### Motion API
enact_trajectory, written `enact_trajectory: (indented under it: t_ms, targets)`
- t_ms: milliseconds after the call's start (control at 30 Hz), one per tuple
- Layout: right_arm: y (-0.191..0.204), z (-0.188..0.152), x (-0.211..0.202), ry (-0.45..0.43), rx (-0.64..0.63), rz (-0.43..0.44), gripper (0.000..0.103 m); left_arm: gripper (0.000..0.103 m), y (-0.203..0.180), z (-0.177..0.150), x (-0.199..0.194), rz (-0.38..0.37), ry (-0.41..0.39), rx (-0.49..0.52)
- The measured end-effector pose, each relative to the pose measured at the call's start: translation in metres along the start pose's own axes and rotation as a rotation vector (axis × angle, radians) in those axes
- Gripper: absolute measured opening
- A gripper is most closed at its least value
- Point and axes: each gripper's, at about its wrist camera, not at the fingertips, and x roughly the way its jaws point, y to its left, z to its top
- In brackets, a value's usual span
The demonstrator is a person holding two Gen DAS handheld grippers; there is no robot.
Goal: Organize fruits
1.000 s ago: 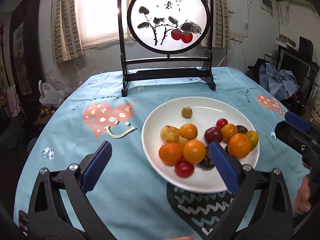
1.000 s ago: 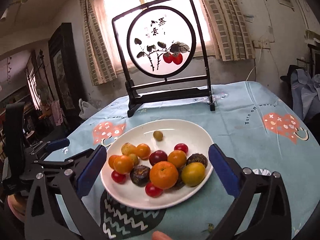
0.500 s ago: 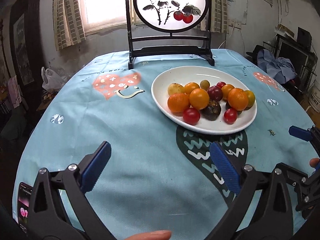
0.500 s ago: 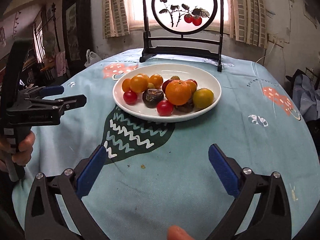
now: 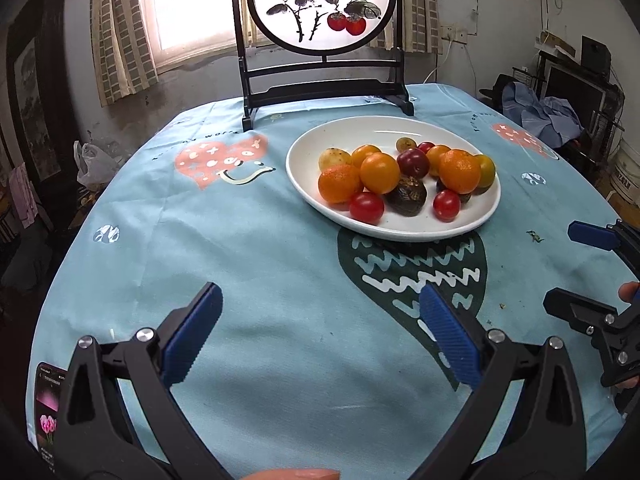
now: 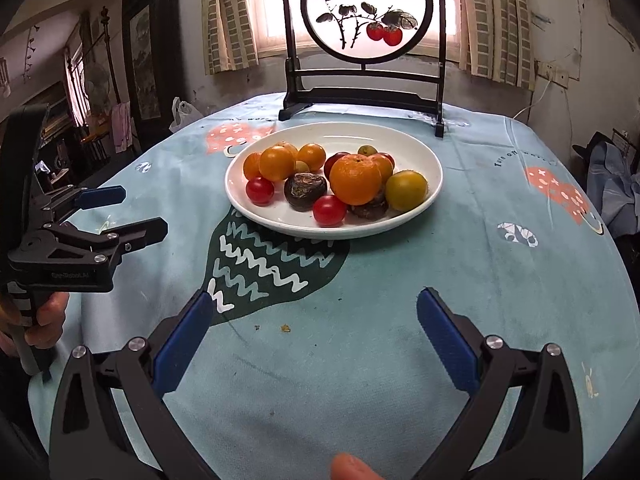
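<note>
A white plate (image 5: 320,136) (image 6: 424,156) sits on the blue tablecloth and holds a pile of fruit: oranges (image 5: 459,171) (image 6: 355,179), red cherry tomatoes (image 5: 367,207) (image 6: 329,210), a dark plum (image 5: 413,162), dark wrinkled fruits (image 5: 406,195) (image 6: 305,191), a yellow-green fruit (image 6: 406,190). My left gripper (image 5: 320,338) is open and empty, well short of the plate. My right gripper (image 6: 314,338) is open and empty, also near the table's front. Each gripper shows in the other's view (image 5: 576,268) (image 6: 124,214).
A black-framed round painted screen (image 5: 322,8) (image 6: 366,12) stands at the table's far edge behind the plate. A phone (image 5: 47,412) lies at the front left corner. A white plastic bag (image 5: 90,160) and clothes (image 5: 540,114) lie beyond the table.
Both grippers have pulled back from over the plate toward the table's front edge. The plate and fruit stay put. Both grippers remain open.
</note>
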Motion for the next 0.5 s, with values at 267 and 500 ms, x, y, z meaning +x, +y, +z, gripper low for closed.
enact_trajectory:
  t_ms: [267,500]
  targets:
    - [-0.0012,0.0,0.0012,0.007,0.005,0.003,0.102,0.101,-0.0017,-0.0004,0.0027,-0.001,0.012,0.008]
    - [-0.0019,-0.0002,0.0018,0.011,0.011,0.002,0.102,0.101,-0.0032,-0.0014,0.0022,0.005,0.003,0.017]
